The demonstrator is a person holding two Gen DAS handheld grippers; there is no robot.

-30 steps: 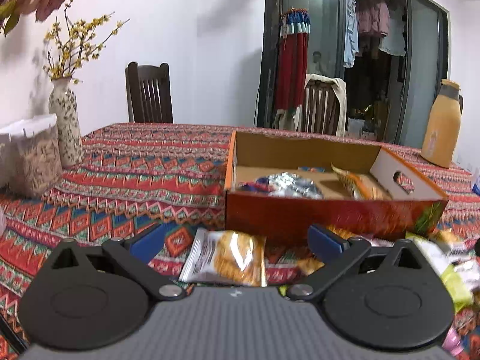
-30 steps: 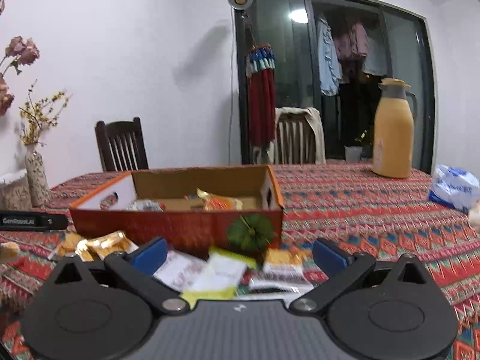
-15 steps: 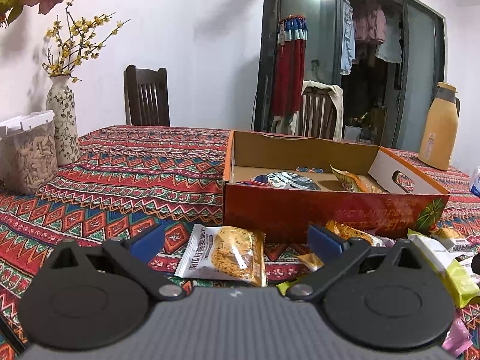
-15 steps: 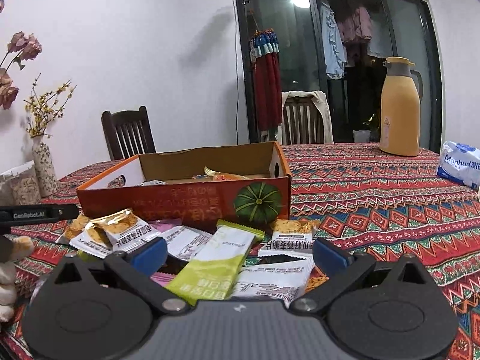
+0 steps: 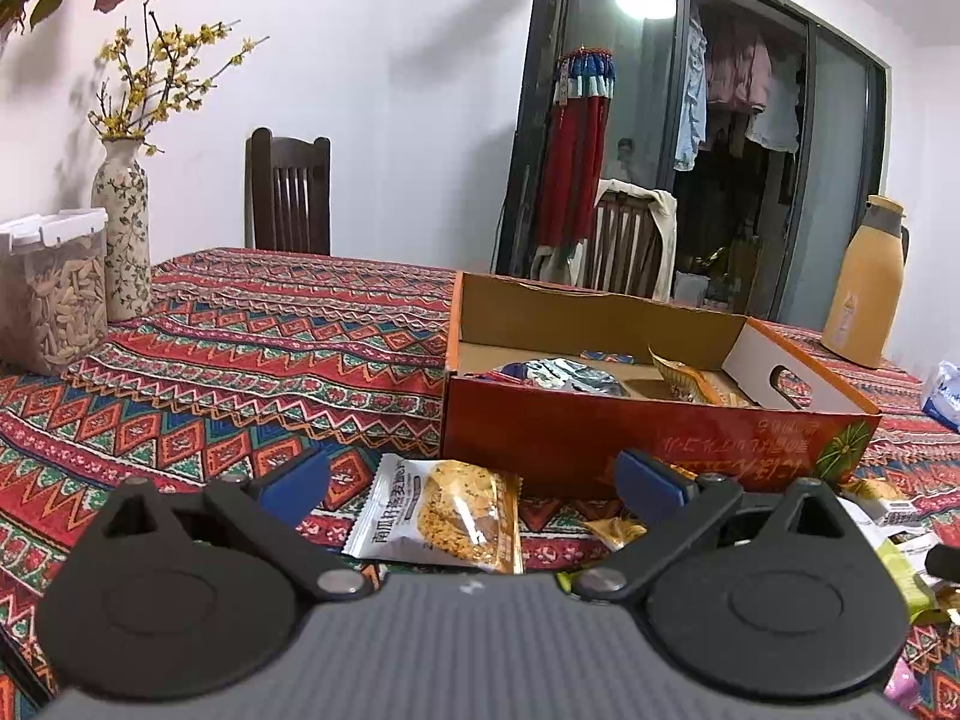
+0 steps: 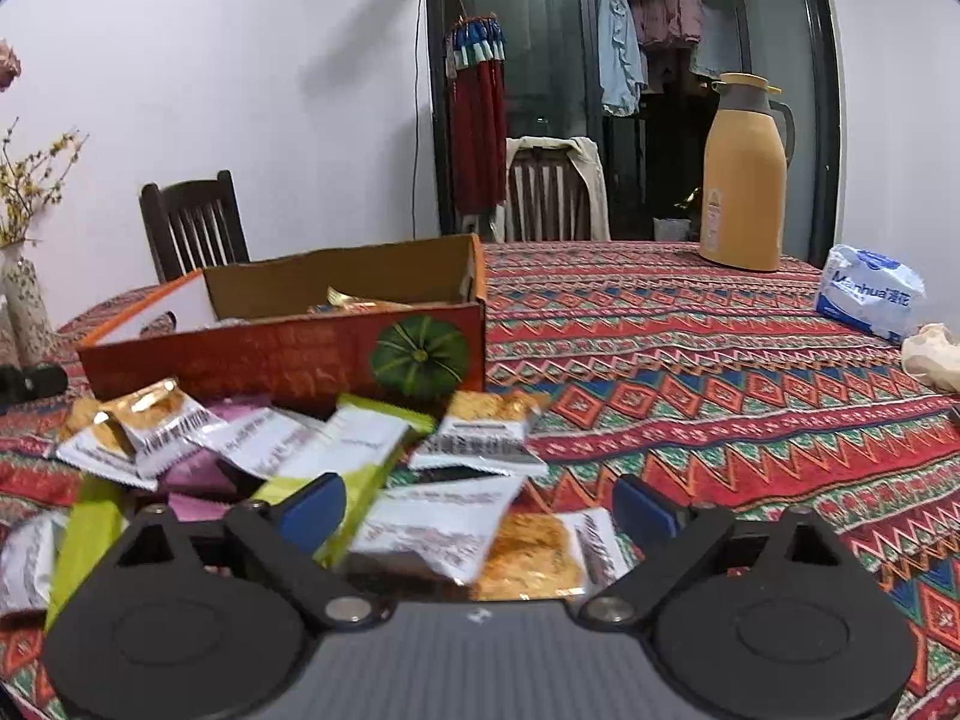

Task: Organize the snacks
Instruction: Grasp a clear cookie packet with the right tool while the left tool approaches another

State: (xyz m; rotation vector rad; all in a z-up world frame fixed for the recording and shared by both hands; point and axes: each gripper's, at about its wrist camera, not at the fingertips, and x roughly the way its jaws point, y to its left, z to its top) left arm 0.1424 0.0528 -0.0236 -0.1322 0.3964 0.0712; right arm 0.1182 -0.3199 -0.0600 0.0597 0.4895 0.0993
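An open orange cardboard box (image 5: 654, 438) holds a silver packet (image 5: 564, 373) and a golden packet (image 5: 684, 381). It also shows in the right wrist view (image 6: 282, 354). My left gripper (image 5: 471, 480) is open and empty, with a clear cracker packet (image 5: 444, 510) lying on the cloth between its fingers. My right gripper (image 6: 477, 507) is open and empty above a pile of packets: a green one (image 6: 354, 450), a white one (image 6: 450, 528) and a cracker packet (image 6: 486, 429).
A patterned tablecloth (image 5: 240, 348) covers the table. A flower vase (image 5: 123, 228) and a clear jar (image 5: 48, 294) stand at the left. A yellow thermos (image 6: 744, 180) and a tissue pack (image 6: 870, 294) stand at the back right. Chairs stand behind the table.
Both grippers have risen and tilted down a little. The right gripper has moved closer over the packet pile, which now fills more of its view. Both stay open.
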